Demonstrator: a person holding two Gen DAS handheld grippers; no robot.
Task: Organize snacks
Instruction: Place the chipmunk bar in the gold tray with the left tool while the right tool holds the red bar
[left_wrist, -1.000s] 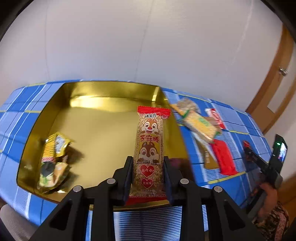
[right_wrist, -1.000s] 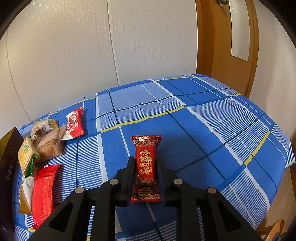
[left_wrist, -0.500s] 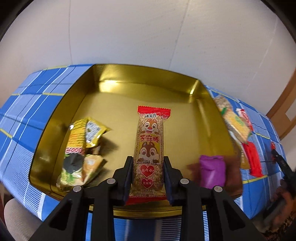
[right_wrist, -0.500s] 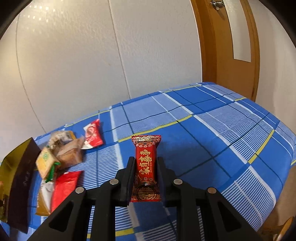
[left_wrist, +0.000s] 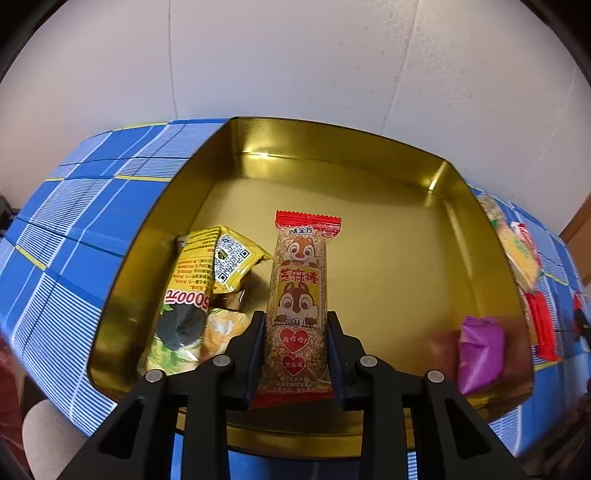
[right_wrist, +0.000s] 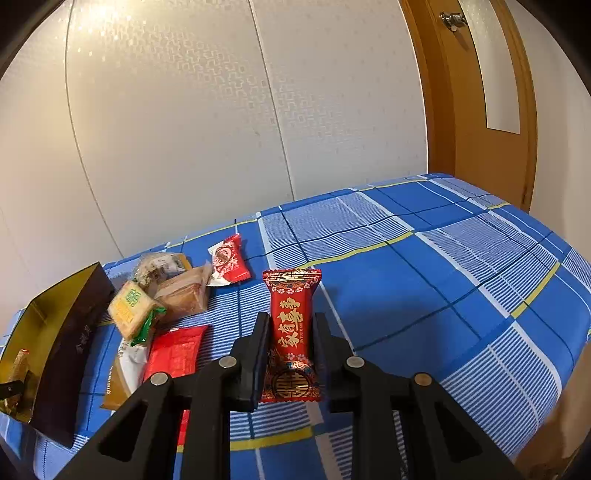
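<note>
My left gripper (left_wrist: 295, 325) is shut on a long sesame stick packet with a chipmunk print (left_wrist: 300, 280), held over the inside of the gold tin (left_wrist: 369, 155). Inside the tin lie yellow snack packets (left_wrist: 195, 291) at the left and a purple packet (left_wrist: 480, 352) at the right. In the right wrist view my right gripper (right_wrist: 291, 328) is shut on a red candy packet with gold characters (right_wrist: 290, 321), above the blue checked cloth. The gold tin (right_wrist: 70, 325) shows at the far left of that view, its dark outer wall facing me.
Loose snacks lie on the cloth beside the tin: a yellow-green cracker packet (right_wrist: 129, 308), a brown pastry (right_wrist: 183, 293), a small red-and-white candy (right_wrist: 229, 260) and a flat red packet (right_wrist: 175, 352). A white wall stands behind the table; a wooden door (right_wrist: 476, 92) is at the right.
The left gripper has moved left and lower over the tin with the sesame stick, and the purple packet has come into view. The right gripper has turned toward the loose snacks and tin, still gripping the red candy.
</note>
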